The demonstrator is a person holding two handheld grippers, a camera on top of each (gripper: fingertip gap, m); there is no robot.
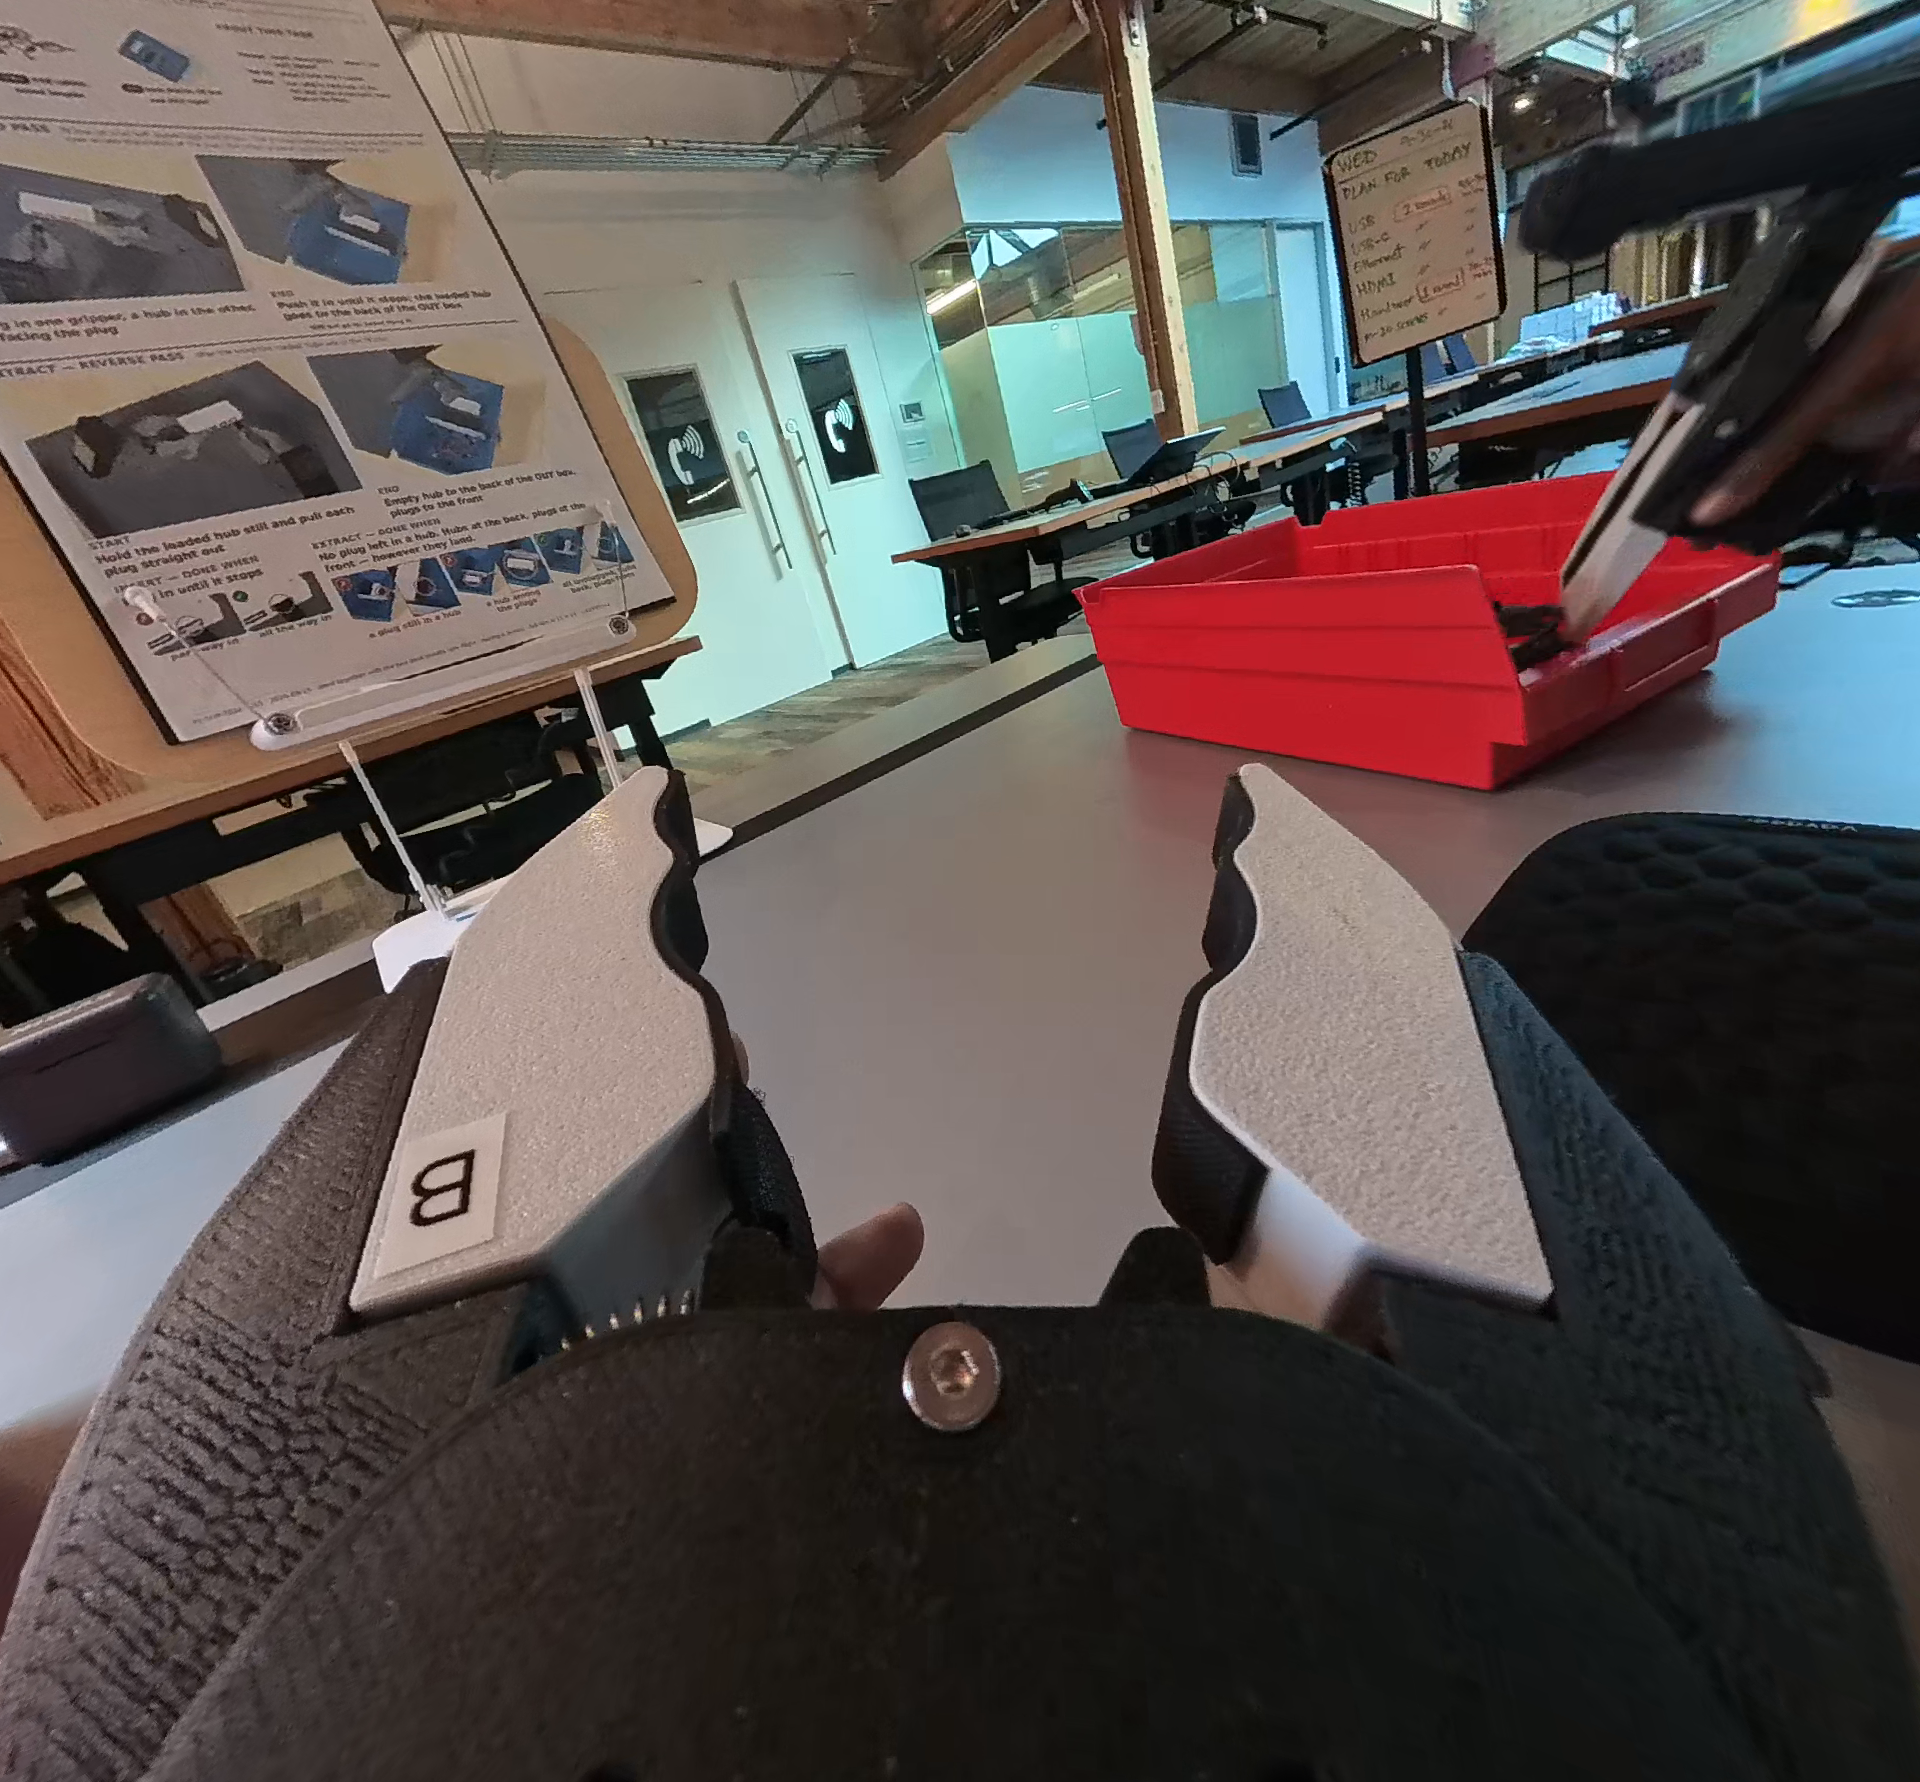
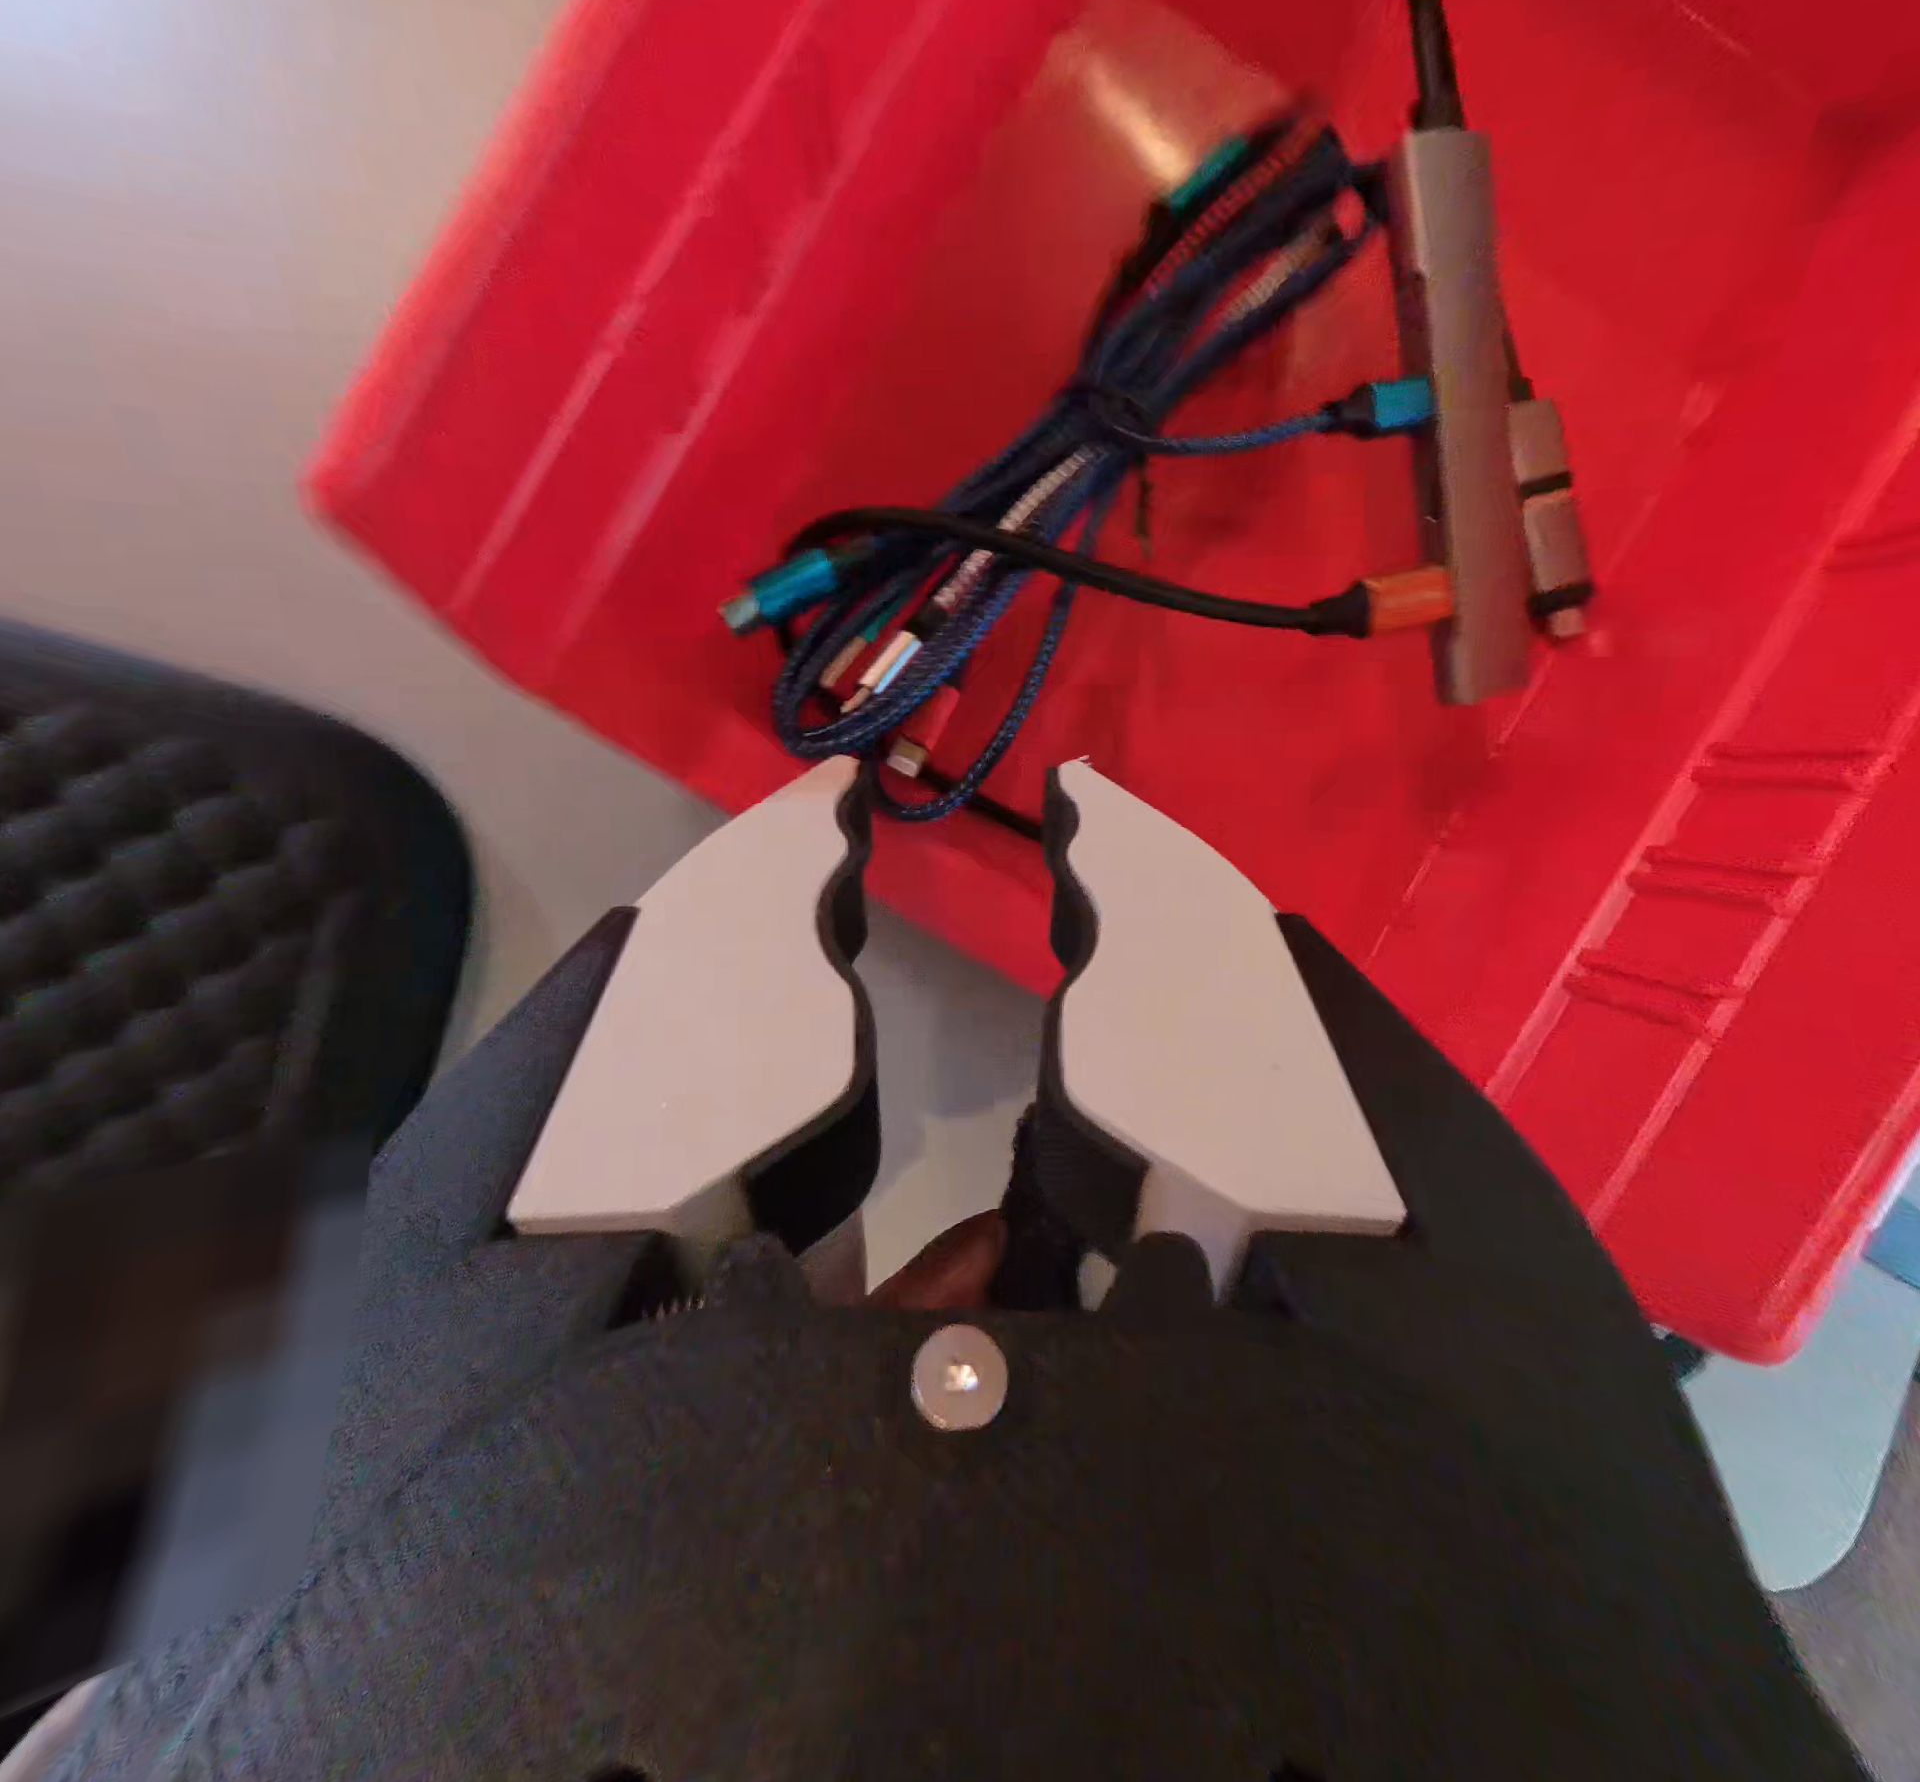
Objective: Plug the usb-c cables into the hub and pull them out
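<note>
A grey hub lies in a red bin in the right wrist view. A blue plug and an orange plug sit in its side. A bundle of braided usb-c cables lies beside it, with loose teal, silver and red plugs at its near end. My right gripper is open with a narrow gap, its tips over the bin's near edge just short of the bundle. It holds nothing. My left gripper is wide open and empty above the grey table. The right gripper also shows there, reaching into the bin.
A black padded mat lies right of the left gripper and shows in the right wrist view. An instruction board stands on a stand at the left. A dark grey case sits at the table's left edge. Spacing between my two grippers at the tips: around 35 centimetres.
</note>
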